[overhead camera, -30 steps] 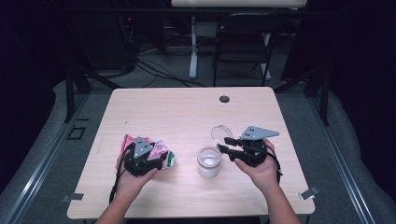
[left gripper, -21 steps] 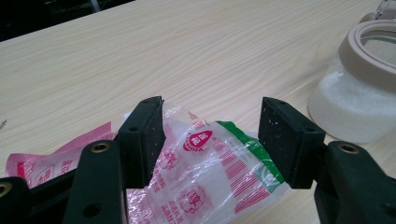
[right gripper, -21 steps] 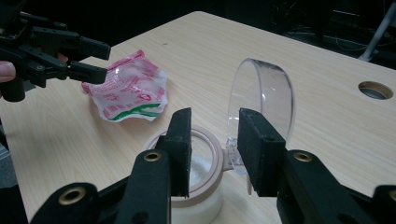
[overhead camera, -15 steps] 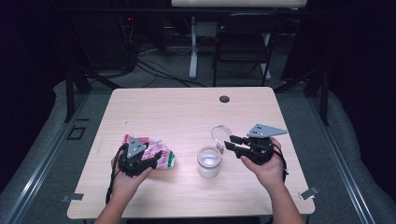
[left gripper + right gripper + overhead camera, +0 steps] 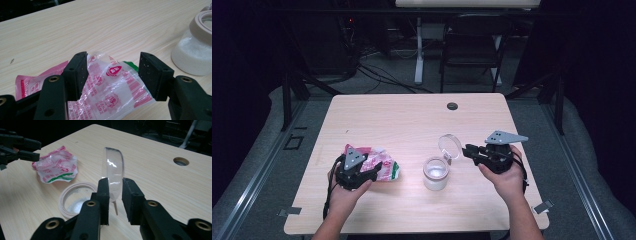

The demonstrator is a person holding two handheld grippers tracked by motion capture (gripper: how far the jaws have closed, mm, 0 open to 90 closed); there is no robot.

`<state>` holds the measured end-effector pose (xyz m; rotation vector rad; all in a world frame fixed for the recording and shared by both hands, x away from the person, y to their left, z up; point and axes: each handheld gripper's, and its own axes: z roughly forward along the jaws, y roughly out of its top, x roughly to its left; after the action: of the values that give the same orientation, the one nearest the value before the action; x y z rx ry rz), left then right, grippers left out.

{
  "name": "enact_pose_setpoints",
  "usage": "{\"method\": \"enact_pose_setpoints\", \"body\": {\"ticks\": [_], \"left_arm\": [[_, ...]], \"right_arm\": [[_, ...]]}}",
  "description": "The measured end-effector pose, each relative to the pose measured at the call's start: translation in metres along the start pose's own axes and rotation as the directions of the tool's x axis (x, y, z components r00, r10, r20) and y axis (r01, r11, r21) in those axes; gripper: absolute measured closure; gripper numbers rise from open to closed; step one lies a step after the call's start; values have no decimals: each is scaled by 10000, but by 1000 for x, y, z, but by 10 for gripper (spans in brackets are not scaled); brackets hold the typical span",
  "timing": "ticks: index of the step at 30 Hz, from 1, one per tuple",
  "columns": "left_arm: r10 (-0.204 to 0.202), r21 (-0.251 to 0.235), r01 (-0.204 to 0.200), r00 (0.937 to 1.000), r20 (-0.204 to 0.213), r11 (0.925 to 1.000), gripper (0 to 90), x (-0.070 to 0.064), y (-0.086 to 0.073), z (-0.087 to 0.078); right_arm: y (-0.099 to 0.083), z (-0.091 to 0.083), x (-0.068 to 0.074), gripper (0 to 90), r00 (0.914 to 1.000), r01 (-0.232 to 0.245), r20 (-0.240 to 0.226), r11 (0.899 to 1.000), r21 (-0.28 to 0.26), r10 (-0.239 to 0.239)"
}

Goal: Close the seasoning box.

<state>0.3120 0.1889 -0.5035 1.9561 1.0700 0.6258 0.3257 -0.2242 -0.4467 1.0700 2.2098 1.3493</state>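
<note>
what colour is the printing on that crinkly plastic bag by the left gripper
Mostly pink-red print on clear plastic bag, plus a green patch at one edge; clearest in the left gripper view.

From my remote station, I find no lettering that reads clearly. The crumpled plastic packet [image 5: 112,87] carries red printed characters, round red seals and a red drop-shaped emblem, all too small and creased for me to make out. Its pink part [image 5: 30,86] bears red characters as well, equally unreadable. I see no print on the jar [image 5: 193,52].
</note>
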Motion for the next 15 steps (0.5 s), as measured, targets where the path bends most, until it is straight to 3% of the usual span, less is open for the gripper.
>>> {"method": "enact_pose_setpoints", "body": {"ticks": [7, 15], "left_arm": [[-73, 35, 73, 10000, -44, 10000, 405, 0, -4, -3], [-111, 49, 111, 9999, -65, 9999, 408, -2, -6, -5]], "right_arm": [[-4, 1, -10, 900, 9991, -309, 286, 9995, -79, 311], [-9, 14, -16, 900, 9977, -504, 454, 9987, 65, 501]]}}
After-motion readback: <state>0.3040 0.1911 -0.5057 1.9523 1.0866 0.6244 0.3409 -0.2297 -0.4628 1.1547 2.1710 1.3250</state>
